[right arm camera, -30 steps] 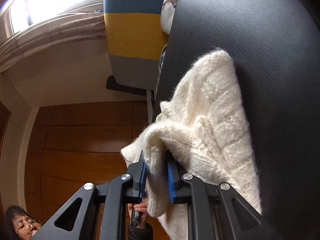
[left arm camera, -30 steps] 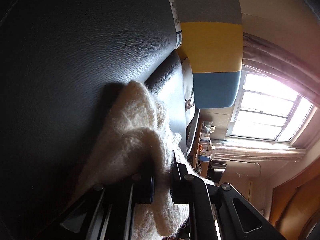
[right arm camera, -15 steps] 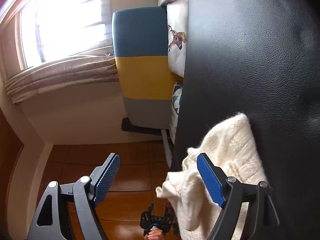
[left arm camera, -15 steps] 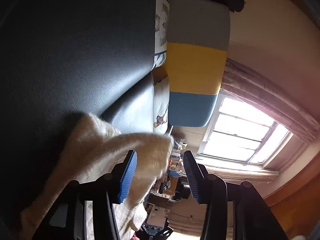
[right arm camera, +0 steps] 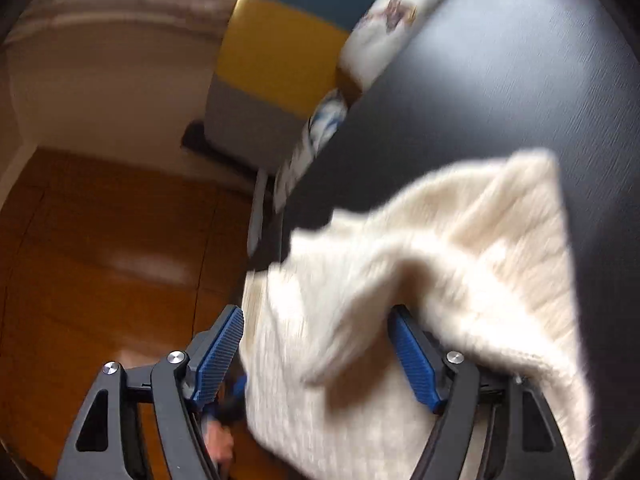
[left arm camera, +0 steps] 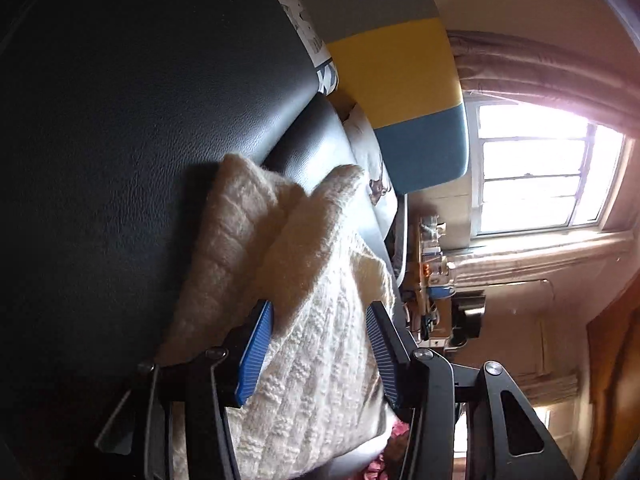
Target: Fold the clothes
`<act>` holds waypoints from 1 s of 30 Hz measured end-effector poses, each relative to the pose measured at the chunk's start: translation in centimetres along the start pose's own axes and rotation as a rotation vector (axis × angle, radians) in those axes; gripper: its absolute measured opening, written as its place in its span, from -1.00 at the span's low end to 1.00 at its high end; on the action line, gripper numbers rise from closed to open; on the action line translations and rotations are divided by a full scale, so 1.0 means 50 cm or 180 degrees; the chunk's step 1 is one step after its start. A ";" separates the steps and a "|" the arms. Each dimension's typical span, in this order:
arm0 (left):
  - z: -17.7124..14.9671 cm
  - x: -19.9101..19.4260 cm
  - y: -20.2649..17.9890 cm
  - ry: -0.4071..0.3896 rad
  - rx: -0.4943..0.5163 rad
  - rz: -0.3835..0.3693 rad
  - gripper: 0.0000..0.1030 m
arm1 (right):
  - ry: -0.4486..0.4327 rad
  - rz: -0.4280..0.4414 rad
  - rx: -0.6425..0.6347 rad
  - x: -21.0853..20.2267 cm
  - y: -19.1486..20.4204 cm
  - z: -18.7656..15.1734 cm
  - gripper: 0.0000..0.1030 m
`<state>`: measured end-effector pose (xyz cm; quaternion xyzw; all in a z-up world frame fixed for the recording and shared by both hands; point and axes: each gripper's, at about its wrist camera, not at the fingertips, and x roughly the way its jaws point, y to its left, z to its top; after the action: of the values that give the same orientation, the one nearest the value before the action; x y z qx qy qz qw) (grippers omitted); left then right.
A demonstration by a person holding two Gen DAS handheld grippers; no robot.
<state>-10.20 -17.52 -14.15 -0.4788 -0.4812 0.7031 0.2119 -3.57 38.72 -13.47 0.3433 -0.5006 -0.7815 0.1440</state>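
Evidently both tools were between grips. Starting at the left, the left gripper [left arm camera: 318, 314] stood with its blue ribbed pads wide apart, straddling the cream, fuzzy cable-knit sweater [left arm camera: 312, 344] without pinching it. That garment lay bunched on the black pebbled-leather sofa seat [left arm camera: 140, 120], with two folded peaks standing side by side just ahead of the pads. To do this step well, I judged, the left tool needed to settle on a single edge or corner of the knit, not the whole thick bundle, and close firmly, since loose wool slips and stretches.

Further right, the right gripper [right arm camera: 316, 348] was likewise spread wide, holding nothing, with a flap of the same sweater [right arm camera: 460, 280] drooping between its pads (this view was smeared by motion, so the exact layers could not be told). It should take the matching edge, so that both tools could draw the fold flat and even across the seat, with no twist in the cloth.

As for writing, a white printed cushion [left arm camera: 310, 46] at the back of the seat bore dark block marks that may be letters, but none could be read; the grey, yellow and blue striped panel [left arm camera: 404, 64] beside it showed no label.
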 end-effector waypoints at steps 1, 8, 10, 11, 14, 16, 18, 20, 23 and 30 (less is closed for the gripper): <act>-0.001 -0.005 0.005 -0.0020 0.0007 0.0039 -0.08 | -0.0034 0.0025 -0.0010 -0.017 0.000 0.003 0.52; -0.004 -0.055 0.067 -0.0148 -0.0160 0.0465 -0.10 | 0.0061 -0.0188 -0.0318 -0.094 0.001 -0.039 0.52; -0.017 -0.076 0.068 -0.0217 -0.0129 0.0432 -0.10 | 0.0158 -0.0211 -0.0436 -0.091 0.012 -0.063 0.52; -0.023 -0.086 0.064 -0.0251 -0.0079 0.0422 -0.10 | 0.0192 -0.0218 -0.0506 -0.085 0.020 -0.071 0.52; -0.046 -0.102 0.022 -0.0293 0.0266 0.0350 -0.10 | 0.0409 -0.0394 -0.0690 -0.060 0.023 -0.103 0.52; -0.068 -0.098 -0.016 -0.0238 0.0574 0.0304 -0.10 | 0.0590 -0.0680 -0.0802 -0.044 0.013 -0.131 0.51; -0.095 -0.080 -0.051 -0.0100 0.0885 0.0282 -0.04 | 0.0686 -0.0600 -0.0903 -0.039 0.014 -0.150 0.51; -0.119 -0.048 -0.070 0.0118 0.1104 0.0376 -0.03 | 0.0822 -0.0553 -0.0957 -0.047 0.015 -0.168 0.49; -0.146 -0.024 -0.052 0.0272 0.1228 0.0636 -0.03 | 0.0961 -0.0536 -0.1010 -0.077 0.011 -0.205 0.34; -0.181 -0.028 -0.043 0.0425 0.1331 0.0809 -0.10 | 0.0836 -0.0882 -0.1429 -0.133 0.086 -0.237 0.22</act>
<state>-1.97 -13.33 -12.29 -0.5266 -0.2462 0.7752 0.2474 8.77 32.42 -10.19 0.4662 -0.2406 -0.8338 0.1718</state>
